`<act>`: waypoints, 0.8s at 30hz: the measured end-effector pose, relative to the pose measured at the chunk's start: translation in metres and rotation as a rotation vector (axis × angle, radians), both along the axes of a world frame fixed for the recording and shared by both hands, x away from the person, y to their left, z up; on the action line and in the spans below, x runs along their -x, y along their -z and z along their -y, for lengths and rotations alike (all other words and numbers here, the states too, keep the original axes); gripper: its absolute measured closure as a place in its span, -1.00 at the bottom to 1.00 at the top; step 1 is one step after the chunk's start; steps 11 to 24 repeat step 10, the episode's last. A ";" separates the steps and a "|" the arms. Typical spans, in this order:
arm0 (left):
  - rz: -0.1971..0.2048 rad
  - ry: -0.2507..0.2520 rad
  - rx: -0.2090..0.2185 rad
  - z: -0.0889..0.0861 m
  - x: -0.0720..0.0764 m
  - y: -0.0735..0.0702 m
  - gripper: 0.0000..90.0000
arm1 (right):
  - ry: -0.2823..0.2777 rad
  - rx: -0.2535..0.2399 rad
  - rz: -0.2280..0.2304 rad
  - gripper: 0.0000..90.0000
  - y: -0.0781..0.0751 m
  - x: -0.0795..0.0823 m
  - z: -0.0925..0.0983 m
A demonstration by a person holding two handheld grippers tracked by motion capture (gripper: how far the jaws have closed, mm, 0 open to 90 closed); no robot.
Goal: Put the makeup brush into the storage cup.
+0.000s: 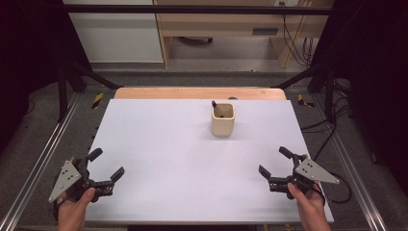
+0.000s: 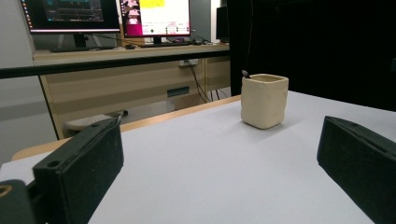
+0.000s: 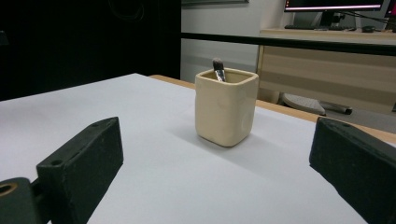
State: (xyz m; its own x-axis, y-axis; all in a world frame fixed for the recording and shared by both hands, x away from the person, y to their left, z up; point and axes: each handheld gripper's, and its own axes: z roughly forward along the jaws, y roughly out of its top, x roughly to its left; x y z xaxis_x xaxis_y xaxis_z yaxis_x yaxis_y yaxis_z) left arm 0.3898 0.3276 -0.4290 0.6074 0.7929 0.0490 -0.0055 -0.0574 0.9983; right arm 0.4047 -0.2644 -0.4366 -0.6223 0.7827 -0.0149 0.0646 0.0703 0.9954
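Cup: a cream square-sided cup (image 1: 223,121) stands upright on the white table sheet (image 1: 183,163), toward 12 o'clock from the person and a little right of centre.
Brush: a dark-tipped brush (image 3: 218,69) leans inside the cup, its tip poking above the rim toward 11 o'clock in the high view.
Left gripper: the left gripper (image 1: 107,166) rests at 7 o'clock near the sheet's front edge, jaws spread wide and holding nothing, well apart from the cup.
Right gripper: the right gripper (image 1: 275,161) sits at 5 o'clock, likewise released and empty, aimed at the cup.
Tipping risk: the cup looks tall for its base; a jaw nudging its wall on approach would likely slide or topple it.
Brush risk: the exposed tip is small and slanted; a pinch coming in off-line could push it against the rim or drag the cup along.
Crossing risk: both grippers converging on one cup could bump each other.
Surroundings: a wooden table edge (image 1: 199,93) shows beyond the sheet, a desk with monitors (image 2: 107,16) farther back, cables (image 1: 332,130) at 3 o'clock.
Obstruction: nothing lies between either gripper and the cup.
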 end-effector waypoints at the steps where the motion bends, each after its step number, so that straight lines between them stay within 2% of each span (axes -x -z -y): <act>1: 0.000 0.001 -0.004 0.000 0.000 0.000 -1.00 | -0.001 0.004 0.005 -0.93 0.002 0.000 0.000; 6: -0.003 0.002 -0.016 0.002 0.000 0.001 -1.00 | 0.004 0.005 0.002 -0.93 0.007 0.000 0.003; 10: -0.002 0.001 -0.019 0.003 0.000 0.001 -1.00 | 0.022 -0.013 -0.006 -0.94 0.011 -0.003 0.008; 24: -0.002 0.001 -0.019 0.003 0.000 0.001 -1.00 | 0.022 -0.013 -0.006 -0.94 0.011 -0.003 0.008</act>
